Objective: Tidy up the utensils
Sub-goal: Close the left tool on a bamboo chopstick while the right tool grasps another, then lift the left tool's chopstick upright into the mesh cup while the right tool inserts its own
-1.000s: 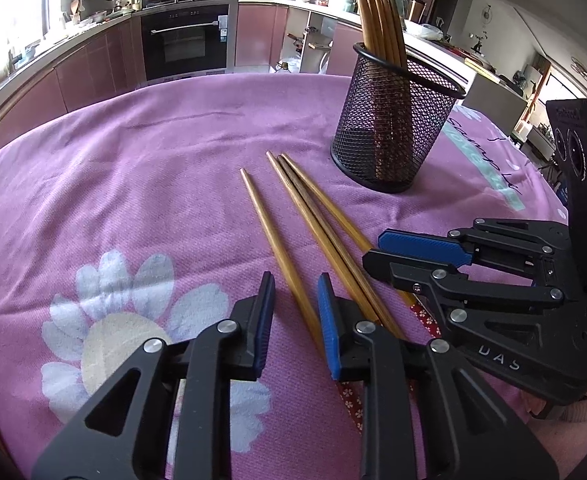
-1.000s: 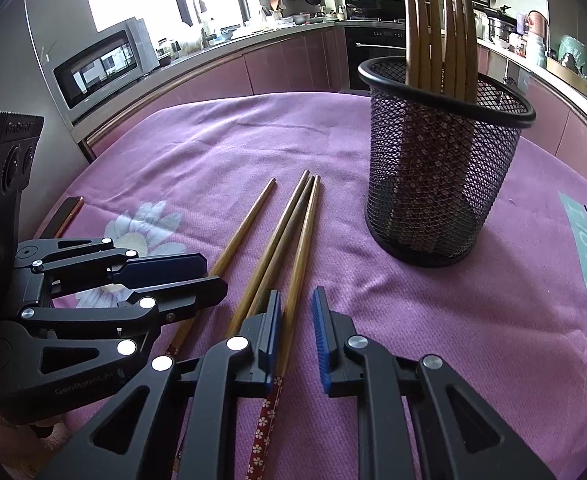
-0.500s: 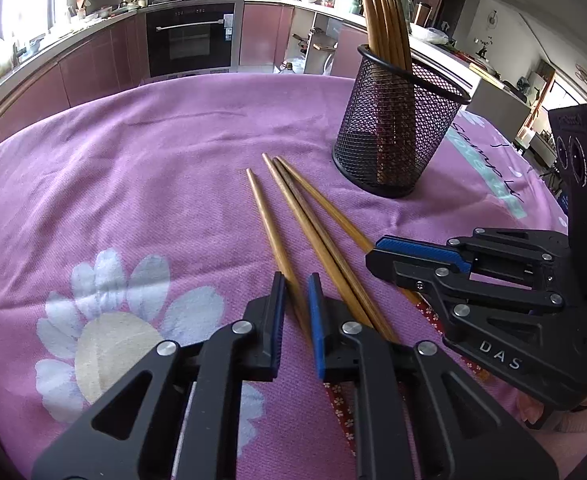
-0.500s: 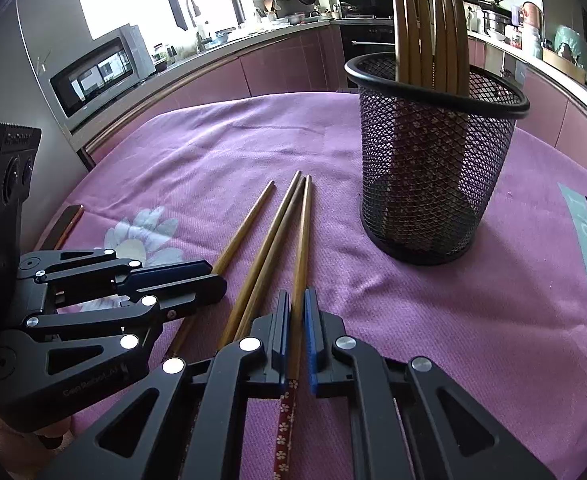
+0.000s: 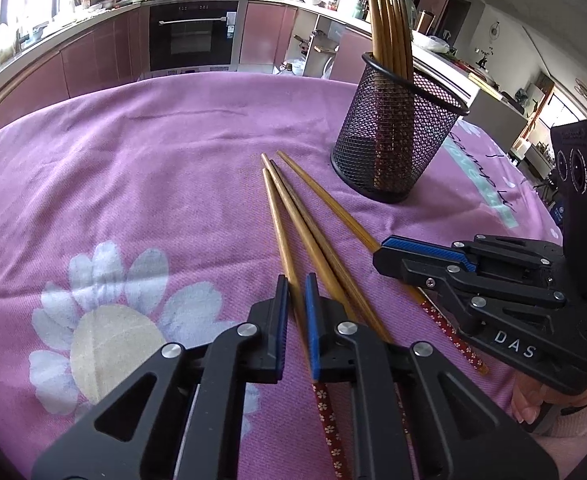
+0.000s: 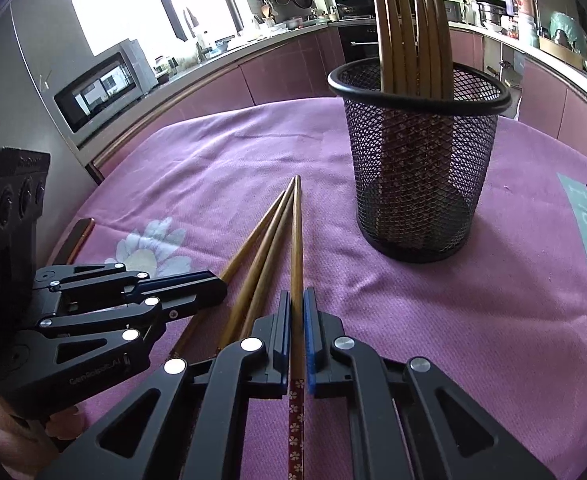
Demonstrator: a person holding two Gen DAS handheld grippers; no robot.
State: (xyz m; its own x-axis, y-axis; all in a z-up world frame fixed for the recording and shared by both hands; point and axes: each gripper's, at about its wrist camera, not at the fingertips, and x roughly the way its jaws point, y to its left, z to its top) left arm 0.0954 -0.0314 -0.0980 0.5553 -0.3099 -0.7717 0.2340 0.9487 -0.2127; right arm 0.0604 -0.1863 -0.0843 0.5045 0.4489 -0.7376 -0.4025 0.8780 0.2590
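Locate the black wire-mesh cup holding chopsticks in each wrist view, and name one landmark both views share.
Left wrist view: the black wire-mesh cup stands upper right of centre, beyond the loose wooden chopsticks.
Right wrist view: the cup stands upper right of centre, larger in the picture.
Shared landmark: the white flower print on the purple tablecloth.

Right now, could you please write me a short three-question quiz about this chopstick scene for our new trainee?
1. True or false: the left gripper is closed around one chopstick.
2. How many loose chopsticks lie on the purple tablecloth, counting any being gripped?
A. two
B. four
C. six
3. Fill in: the chopsticks already sorted stand upright in the black ____ holder.

Key
1. True; the right gripper likewise clamps its own chopstick.
2. B
3. mesh
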